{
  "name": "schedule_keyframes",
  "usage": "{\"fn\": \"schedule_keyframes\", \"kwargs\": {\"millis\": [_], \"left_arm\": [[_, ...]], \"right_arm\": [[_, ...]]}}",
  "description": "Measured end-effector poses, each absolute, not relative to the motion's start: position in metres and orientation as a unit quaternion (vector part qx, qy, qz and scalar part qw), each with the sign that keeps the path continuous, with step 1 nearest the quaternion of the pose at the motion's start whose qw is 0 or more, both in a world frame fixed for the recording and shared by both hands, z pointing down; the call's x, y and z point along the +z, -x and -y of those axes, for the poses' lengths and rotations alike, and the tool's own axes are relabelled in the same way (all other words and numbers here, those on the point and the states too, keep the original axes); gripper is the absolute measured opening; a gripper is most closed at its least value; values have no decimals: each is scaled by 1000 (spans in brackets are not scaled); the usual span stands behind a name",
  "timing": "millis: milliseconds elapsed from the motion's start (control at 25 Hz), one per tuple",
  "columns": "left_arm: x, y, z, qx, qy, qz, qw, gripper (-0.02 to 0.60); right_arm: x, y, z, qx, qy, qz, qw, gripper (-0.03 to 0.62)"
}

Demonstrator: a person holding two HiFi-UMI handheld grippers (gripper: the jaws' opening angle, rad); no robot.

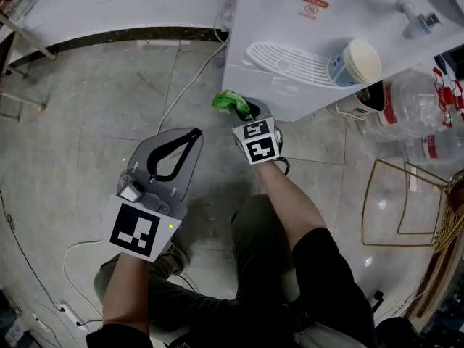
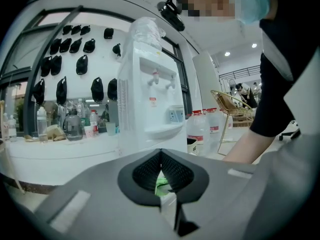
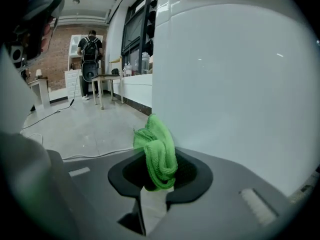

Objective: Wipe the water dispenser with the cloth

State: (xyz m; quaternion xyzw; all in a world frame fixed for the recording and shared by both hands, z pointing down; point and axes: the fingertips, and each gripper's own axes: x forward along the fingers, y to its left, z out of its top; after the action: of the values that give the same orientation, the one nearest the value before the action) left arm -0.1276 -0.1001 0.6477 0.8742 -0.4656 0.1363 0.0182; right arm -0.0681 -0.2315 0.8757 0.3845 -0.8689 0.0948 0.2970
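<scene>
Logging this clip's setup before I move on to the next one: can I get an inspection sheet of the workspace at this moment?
Surface: glossy grey tiled floor.
Job's things: white water dispenser; green cloth bunched by its lower corner, contact unclear.
Clutter: paper cup on the drip tray; water bottles and a gold wire frame beside the dispenser.
Grippers: left gripper shut, empty, away from the dispenser; right gripper shut on the cloth.
Cables: white cable across the floor toward the dispenser; another near the person's foot.
Surroundings: white counter with bottles; a person with a backpack far off.
</scene>
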Motion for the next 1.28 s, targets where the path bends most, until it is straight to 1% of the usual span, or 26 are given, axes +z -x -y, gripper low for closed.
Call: {"fn": "schedule_keyframes", "kwargs": {"millis": [200, 640, 840, 1080, 1200, 1280], "left_arm": [[651, 116, 105, 137, -881, 452, 18, 2], [665, 82, 111, 144, -896, 420, 24, 2], [667, 71, 111, 147, -901, 408, 22, 2], [669, 70, 109, 152, -900, 409, 22, 2], [668, 72, 107, 154, -898, 411, 20, 2], [666, 73, 107, 152, -898, 412, 19, 2]], "right_arm": [[876, 21, 236, 109, -425, 851, 289, 94], [887, -144, 245, 151, -547, 767, 299, 94], [886, -198, 250, 166, -590, 730, 302, 94], [886, -227, 245, 181, -616, 707, 296, 94], [888, -213, 229, 180, -595, 726, 294, 94], [889, -192, 218, 181, -569, 750, 284, 93]]}}
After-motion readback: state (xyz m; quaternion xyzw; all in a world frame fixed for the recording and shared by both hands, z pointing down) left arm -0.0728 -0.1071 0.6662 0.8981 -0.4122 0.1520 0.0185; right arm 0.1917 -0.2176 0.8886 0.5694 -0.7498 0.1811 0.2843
